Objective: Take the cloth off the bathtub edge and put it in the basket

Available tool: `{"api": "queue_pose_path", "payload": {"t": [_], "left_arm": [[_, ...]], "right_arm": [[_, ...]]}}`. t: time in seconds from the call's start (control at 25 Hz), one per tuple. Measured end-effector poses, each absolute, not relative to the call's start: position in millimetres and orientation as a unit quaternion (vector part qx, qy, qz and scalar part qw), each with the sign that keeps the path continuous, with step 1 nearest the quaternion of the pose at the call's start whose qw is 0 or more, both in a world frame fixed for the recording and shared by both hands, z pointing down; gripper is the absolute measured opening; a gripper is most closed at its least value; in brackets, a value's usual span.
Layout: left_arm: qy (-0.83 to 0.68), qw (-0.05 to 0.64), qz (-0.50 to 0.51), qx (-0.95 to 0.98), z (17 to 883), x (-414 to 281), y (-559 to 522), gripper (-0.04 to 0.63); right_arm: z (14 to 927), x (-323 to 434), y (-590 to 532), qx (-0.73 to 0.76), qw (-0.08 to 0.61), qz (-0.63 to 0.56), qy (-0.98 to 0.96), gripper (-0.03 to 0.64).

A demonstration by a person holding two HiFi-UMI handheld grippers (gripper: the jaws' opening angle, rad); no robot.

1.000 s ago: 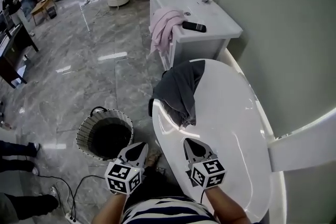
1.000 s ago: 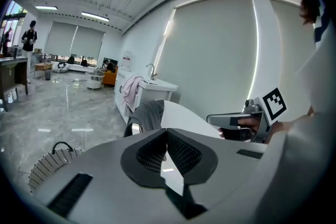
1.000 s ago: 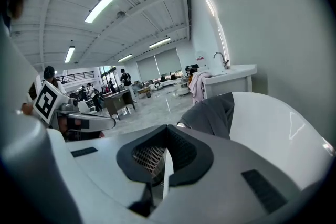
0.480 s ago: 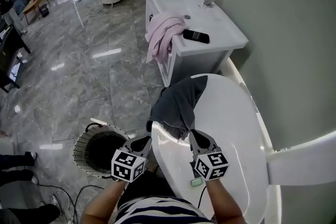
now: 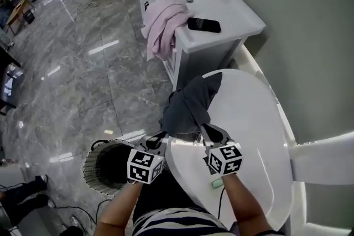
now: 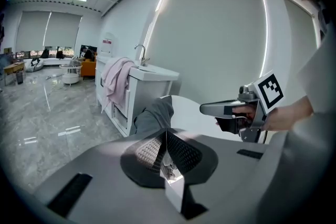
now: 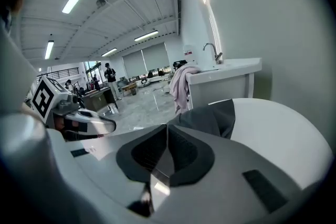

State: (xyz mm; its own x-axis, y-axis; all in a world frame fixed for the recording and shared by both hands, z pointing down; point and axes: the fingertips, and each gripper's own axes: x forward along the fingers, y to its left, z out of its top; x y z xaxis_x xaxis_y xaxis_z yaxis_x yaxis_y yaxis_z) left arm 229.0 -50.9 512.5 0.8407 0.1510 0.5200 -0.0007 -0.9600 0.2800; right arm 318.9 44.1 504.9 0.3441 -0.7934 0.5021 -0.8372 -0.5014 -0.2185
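Both advanced; left fingers (image 5: 155,142) and right fingers (image 5: 211,134) clamped shut, empty, now just short of cloth (image 5: 191,105) ahead on bathtub (image 5: 254,135) edge; basket (image 5: 90,171) beside left fingers; must open to grab.

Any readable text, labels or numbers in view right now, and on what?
No legible words or numbers anywhere.
Cubes on the left gripper and right gripper: square marker patterns only, no letters.
On the vanity cabinet, a dark mark on its side: too small to read.
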Motion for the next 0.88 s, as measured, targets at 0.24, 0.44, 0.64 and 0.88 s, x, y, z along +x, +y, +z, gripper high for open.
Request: {"api": "queue_pose_path", "payload": {"t": [0.24, 0.44, 0.64, 0.88], "left_arm": [[0.060, 0.140, 0.298, 0.942, 534.2, 252.5, -60.0, 0.018], [0.045, 0.140, 0.310, 0.939, 555.3, 266.2, -74.0, 0.020], [0.028, 0.146, 0.307, 0.940, 564.5, 280.2, -82.2, 0.064], [0.033, 0.166, 0.308, 0.936, 578.2, 305.1, -80.7, 0.133]], "right_arm": [[527.5, 343.6, 20.9, 0.801, 0.034, 0.296, -0.520, 0.045], [550.6, 366.5, 4.8, 0.786, 0.031, 0.326, -0.524, 0.172], [569.1, 388.2, -8.7, 0.784, 0.026, 0.350, -0.512, 0.222], [591.5, 412.7, -24.1, 0.784, -0.005, 0.368, -0.500, 0.277]]}}
